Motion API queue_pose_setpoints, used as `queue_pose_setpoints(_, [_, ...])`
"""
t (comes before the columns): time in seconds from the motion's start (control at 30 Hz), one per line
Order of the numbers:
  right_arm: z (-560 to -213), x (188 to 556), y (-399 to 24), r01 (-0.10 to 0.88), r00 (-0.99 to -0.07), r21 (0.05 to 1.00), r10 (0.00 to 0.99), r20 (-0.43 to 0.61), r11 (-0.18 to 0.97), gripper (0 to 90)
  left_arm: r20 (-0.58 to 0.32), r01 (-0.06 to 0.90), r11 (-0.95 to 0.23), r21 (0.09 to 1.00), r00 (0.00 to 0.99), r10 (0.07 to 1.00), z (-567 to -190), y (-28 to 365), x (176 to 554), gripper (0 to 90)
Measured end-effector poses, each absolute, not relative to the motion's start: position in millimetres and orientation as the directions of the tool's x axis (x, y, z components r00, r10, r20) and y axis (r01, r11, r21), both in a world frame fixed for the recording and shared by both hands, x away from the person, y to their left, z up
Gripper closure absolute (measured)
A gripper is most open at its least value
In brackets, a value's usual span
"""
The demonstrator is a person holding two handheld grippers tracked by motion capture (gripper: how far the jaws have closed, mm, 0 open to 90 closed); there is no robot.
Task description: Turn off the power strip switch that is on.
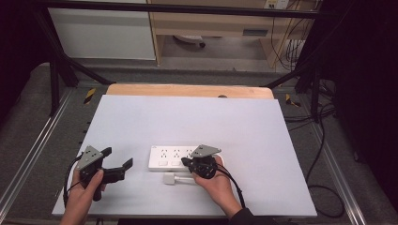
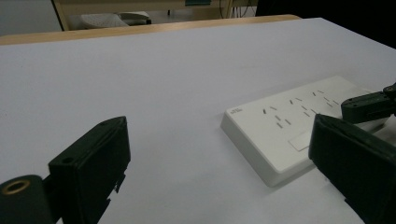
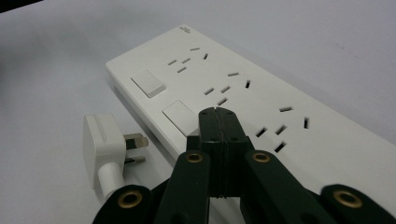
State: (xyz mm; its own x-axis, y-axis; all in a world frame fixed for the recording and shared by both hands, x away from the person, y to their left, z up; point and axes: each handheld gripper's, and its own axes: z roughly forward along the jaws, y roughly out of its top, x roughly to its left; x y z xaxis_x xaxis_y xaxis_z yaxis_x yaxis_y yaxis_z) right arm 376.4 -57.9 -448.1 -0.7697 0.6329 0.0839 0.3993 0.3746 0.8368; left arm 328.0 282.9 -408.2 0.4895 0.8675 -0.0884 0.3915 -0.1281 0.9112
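The right gripper [image 3: 218, 112], jaws together, hovers over the power strip [image 3: 243, 88], the plug [image 3: 100, 144] lying just beside it; left gripper [image 1: 117, 164] gapes.

There is one white power strip [image 1: 174, 157] on the bench [image 1: 187, 117]. It has three groups of plug holes in a row. At least two flat switches show on it in the right gripper view [image 3: 147, 83]. One white plug [image 3: 103, 148] lies just beside the strip, and two metal pins stick out of it. There is one bench, with one pale sheet on top. There are two grippers, a left gripper [image 1: 117, 161] and a right gripper [image 1: 187, 162]. Each gripper has two black fingers [image 2: 91, 163]. Two hands hold them, one hand [image 1: 80, 199] for each gripper. Each gripper has one grey three-cornered plate [image 1: 90, 156] on top.
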Motion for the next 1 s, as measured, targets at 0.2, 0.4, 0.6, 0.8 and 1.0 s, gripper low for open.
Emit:
queue_pose_setpoints(0.2, [-448.1,376.4,-58.0,0.398,-0.77,0.837,0.632,0.083,0.375,90.0,-0.087,0.389,-0.128,0.912,0.488,0.868,-407.9,283.4,327.9,5.4])
queue_pose_setpoints(0.4, [-448.0,376.6,-58.1,0.399,-0.771,0.837,0.632,0.084,0.375,90.0,-0.087,0.389,-0.128,0.912,0.488,0.868,-407.9,283.5,328.0,5.4])
queue_pose_setpoints(0.6, [-448.0,376.7,-58.1,0.399,-0.771,0.837,0.632,0.084,0.375,90.0,-0.086,0.389,-0.128,0.912,0.488,0.869,-407.8,283.6,328.1,5.4])
queue_pose_setpoints(0.8, [-447.7,376.9,-58.8,0.401,-0.771,0.835,0.63,0.086,0.376,90.0,-0.084,0.388,-0.13,0.913,0.487,0.869,-407.7,283.9,328.1,5.4])
queue_pose_setpoints(1.0, [-447.1,377.3,-60.4,0.405,-0.768,0.833,0.635,0.085,0.378,90.0,-0.083,0.387,-0.13,0.913,0.487,0.87,-407.7,284.0,328.1,5.4])
